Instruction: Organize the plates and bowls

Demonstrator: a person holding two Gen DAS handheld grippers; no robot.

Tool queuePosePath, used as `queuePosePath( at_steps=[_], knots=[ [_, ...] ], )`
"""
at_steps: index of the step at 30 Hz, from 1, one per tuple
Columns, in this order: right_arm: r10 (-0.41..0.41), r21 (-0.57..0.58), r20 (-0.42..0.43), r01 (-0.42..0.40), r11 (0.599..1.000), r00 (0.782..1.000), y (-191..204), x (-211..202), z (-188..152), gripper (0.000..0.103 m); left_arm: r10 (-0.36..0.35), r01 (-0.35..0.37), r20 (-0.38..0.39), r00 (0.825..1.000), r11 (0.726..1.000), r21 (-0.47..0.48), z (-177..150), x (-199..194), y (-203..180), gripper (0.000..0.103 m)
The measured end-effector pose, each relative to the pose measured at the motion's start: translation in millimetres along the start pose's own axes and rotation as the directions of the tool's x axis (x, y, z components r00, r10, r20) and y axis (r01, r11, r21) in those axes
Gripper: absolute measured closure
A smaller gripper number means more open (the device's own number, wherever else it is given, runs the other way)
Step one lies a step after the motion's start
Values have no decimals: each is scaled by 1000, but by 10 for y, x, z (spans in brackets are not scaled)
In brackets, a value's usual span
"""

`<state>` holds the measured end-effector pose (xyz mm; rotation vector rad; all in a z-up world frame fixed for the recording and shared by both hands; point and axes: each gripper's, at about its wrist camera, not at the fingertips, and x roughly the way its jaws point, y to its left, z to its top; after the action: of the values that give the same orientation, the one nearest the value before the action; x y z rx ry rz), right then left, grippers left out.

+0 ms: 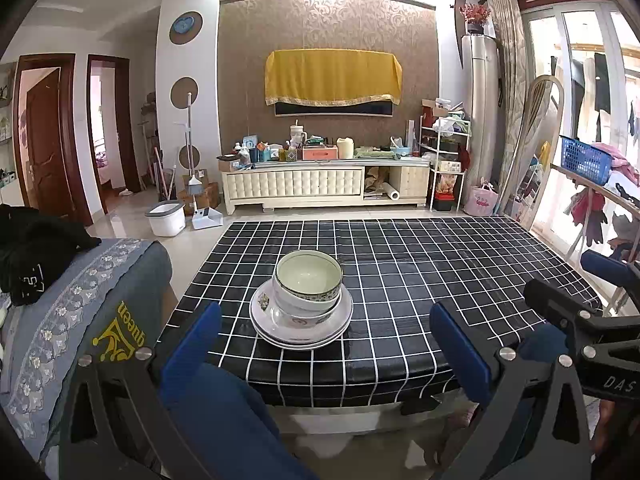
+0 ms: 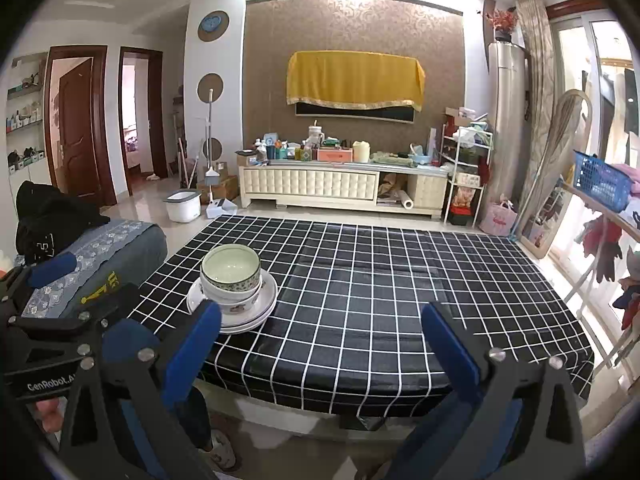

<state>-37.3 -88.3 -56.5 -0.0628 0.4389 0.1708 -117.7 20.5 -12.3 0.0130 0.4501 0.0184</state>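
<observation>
A: What do we see first?

B: The big surface [image 1: 440,280] with the black and white check cloth. Then the plates [image 1: 301,320], stacked near its front edge. Then the bowls [image 1: 308,284], one sitting inside the other, on top of the plates.

A: And our hands?

B: We hold the left hand-held gripper [image 1: 320,344] wide apart, with nothing in it. The right hand-held gripper [image 2: 320,344] is wide apart too, and holds nothing. Both are back from the pile, not touching it.

A: So what do we do now?

B: We think the pile looks tidy. If we fix anything, we go slowly, come in low, and push the rim softly so the top bowl does not tip.
</observation>
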Motion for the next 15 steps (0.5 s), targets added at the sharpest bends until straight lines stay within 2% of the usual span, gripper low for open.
queuePosePath(
  at_steps=[9, 15],
  knots=[
    [2, 5, 12, -2, 1000, 1000, 10, -93, -51, 1, 7, -8, 20, 1000, 999, 38, -49, -120, -58, 0],
    [0, 4, 10, 0, 1000, 1000, 24, -111, -89, 1, 2, -3, 18, 1000, 1000, 29, -67, -165, -62, 0]
  ],
)
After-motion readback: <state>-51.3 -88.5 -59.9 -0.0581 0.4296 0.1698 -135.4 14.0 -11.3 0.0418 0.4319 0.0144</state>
